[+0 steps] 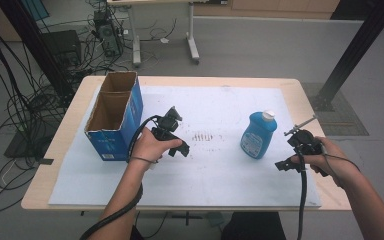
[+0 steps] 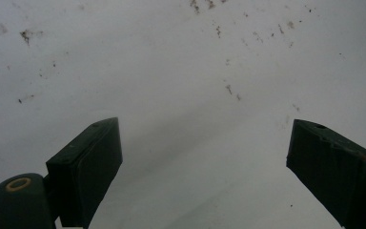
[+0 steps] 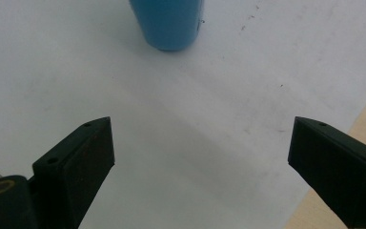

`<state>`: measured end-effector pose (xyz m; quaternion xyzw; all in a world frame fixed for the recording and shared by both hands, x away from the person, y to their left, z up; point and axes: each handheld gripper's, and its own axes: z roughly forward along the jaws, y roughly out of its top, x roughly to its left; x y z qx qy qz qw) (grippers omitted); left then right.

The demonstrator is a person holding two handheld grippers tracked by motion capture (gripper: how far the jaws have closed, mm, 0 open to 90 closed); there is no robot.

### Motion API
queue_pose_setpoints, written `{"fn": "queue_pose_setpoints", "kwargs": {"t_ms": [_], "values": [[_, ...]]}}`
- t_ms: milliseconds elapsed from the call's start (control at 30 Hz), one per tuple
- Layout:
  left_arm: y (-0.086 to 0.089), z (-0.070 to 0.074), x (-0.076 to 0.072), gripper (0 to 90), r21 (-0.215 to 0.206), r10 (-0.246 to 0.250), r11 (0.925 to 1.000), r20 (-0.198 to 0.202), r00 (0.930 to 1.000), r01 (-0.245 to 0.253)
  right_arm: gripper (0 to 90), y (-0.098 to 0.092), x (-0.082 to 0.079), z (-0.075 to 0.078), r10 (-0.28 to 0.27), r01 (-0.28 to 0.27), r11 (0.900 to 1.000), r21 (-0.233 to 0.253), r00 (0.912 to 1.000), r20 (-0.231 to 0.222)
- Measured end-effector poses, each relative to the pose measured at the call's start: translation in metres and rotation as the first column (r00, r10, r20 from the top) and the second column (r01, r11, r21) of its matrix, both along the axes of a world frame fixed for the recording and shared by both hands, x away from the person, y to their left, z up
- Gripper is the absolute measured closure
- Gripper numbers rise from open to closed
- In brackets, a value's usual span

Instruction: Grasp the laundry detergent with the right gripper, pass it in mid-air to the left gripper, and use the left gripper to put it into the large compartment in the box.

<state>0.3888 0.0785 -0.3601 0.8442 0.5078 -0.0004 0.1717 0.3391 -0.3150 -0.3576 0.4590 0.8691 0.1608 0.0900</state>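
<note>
Jaws: both sets spread wide, nothing between them; your right gripper (image 1: 291, 159) and left gripper (image 1: 176, 146) hang empty over the white mat (image 1: 215, 170).
Bottle: blue detergent bottle (image 1: 258, 135) stands upright on mat's right half, just left of & slightly beyond your right gripper; its base shows ahead of the right jaws (image 3: 167, 26).
Box: open blue cardboard box (image 1: 114, 116) at far left, near your left gripper.
Risk 1: tall narrow bottle, so a jaw clipping it on approach prob. tips it.
Risk 2: smooth curved sides; grab too high or off-centre & it could twist or slip out.
Risk 3: cables trailing from both grippers may drag.
</note>
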Motion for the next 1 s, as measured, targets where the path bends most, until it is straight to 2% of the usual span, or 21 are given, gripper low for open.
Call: {"fn": "queue_pose_setpoints", "kwargs": {"t_ms": [600,1000], "values": [[-0.002,-0.003,-0.002,12.1,-0.009,-0.004,1.0,-0.008,1.0,0.004,8.2,0.009,-0.001,-0.019,0.021,-0.022,0.999,0.026,0.9997,0.01],[-0.001,-0.005,-0.006,12.2,-0.026,-0.001,0.9997,-0.011,0.9999,0.0,8.1,0.014,-0.003,-0.031,0.02,-0.026,0.996,0.083,0.9972,0.071]]}}
